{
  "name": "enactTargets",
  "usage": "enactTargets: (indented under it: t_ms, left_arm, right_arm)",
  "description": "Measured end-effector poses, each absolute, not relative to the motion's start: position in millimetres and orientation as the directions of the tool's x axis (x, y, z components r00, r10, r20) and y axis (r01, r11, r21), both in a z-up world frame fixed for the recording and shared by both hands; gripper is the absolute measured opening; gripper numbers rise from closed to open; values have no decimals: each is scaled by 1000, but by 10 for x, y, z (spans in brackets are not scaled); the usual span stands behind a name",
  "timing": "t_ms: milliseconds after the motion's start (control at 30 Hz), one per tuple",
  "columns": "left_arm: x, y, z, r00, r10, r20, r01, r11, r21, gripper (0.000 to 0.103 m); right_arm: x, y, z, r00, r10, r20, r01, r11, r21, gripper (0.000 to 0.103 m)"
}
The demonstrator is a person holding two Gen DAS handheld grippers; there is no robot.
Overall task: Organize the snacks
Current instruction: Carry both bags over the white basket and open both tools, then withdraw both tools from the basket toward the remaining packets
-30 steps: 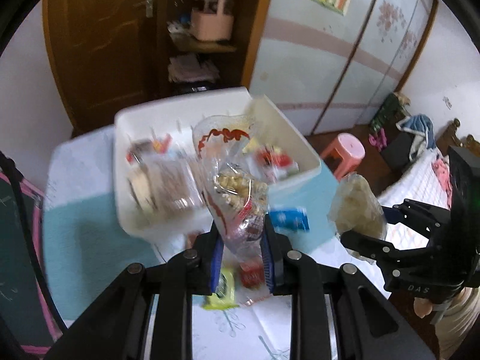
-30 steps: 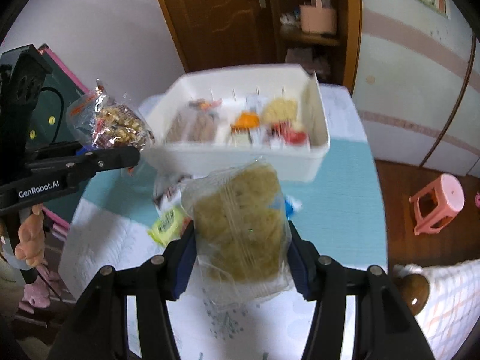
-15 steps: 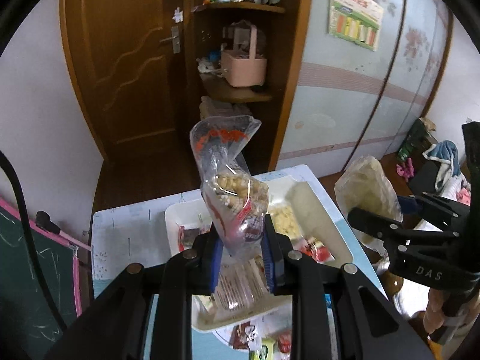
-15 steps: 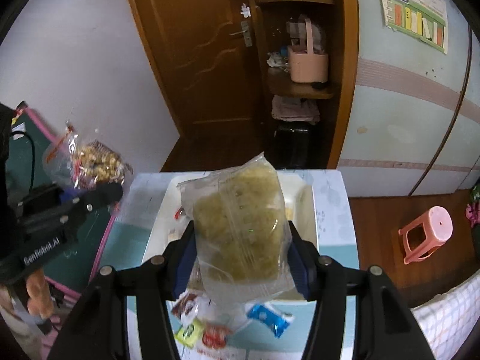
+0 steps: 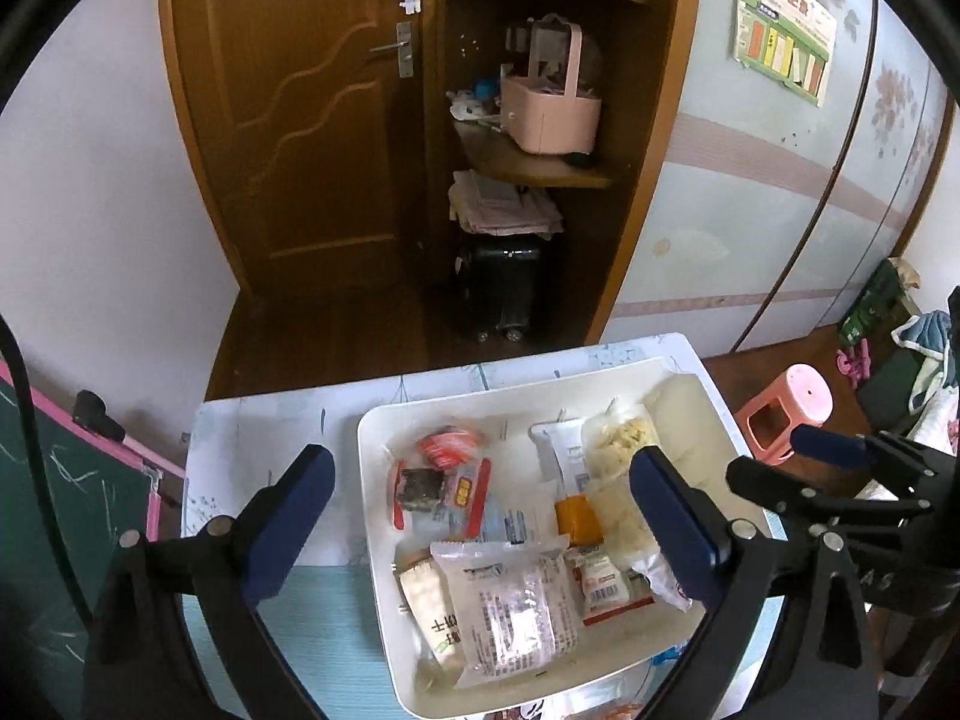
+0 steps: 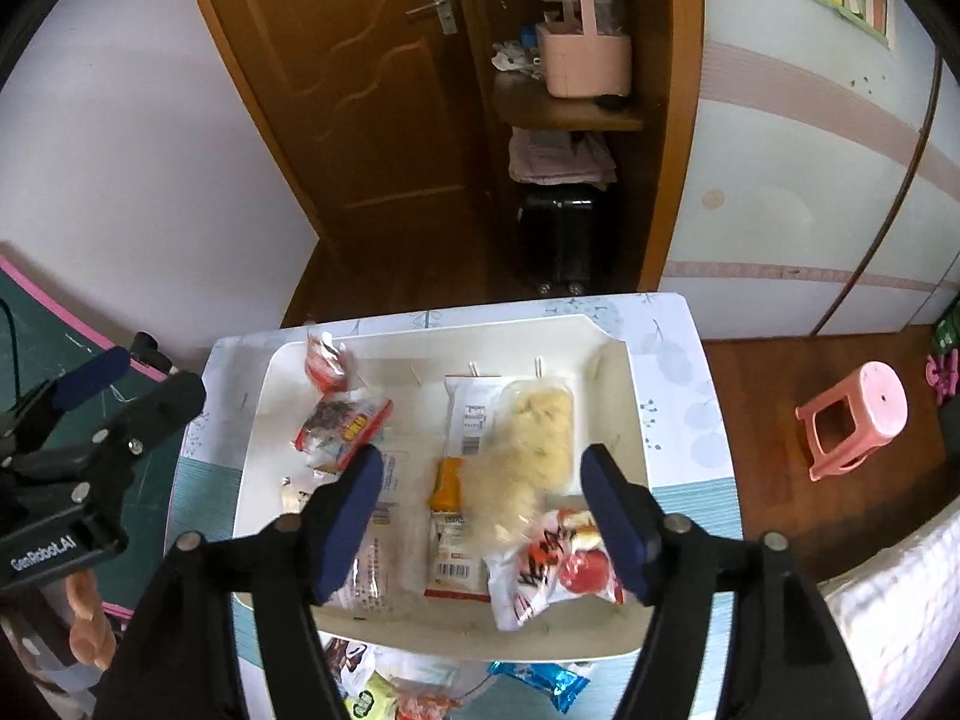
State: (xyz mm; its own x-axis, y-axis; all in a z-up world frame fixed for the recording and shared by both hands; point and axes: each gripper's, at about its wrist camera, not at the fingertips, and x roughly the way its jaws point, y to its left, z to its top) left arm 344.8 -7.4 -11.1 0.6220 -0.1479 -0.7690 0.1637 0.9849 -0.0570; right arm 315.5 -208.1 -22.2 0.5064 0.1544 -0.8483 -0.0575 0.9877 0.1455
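Soft even daylight, strong fisheye bending with dark corners, slight motion blur.

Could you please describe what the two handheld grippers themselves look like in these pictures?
Both are black linkage frames with silver pivot screws and dark blue pads on two fingers. The left gripper carries white "GenRobot.AI" lettering on its body, seen from the right wrist view. The right gripper shows pale raised letters on its side. A thin black cable runs beside the left one.

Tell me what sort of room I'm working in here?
Most likely a bedroom in a home. There's a wooden door, a pale sliding wardrobe, a corner shelf holding a pink basket, and a small pink stool beside the table with the white snack tray.
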Motion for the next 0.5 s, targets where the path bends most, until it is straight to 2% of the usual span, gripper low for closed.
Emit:
enactTargets:
  t_ms: [500]
  left_arm:
    - [2906, -88, 81, 647, -164, -744, 209, 977, -34, 98]
  right_arm:
    - [2652, -2154, 29, 547, 150, -824, -109, 988, 107, 72]
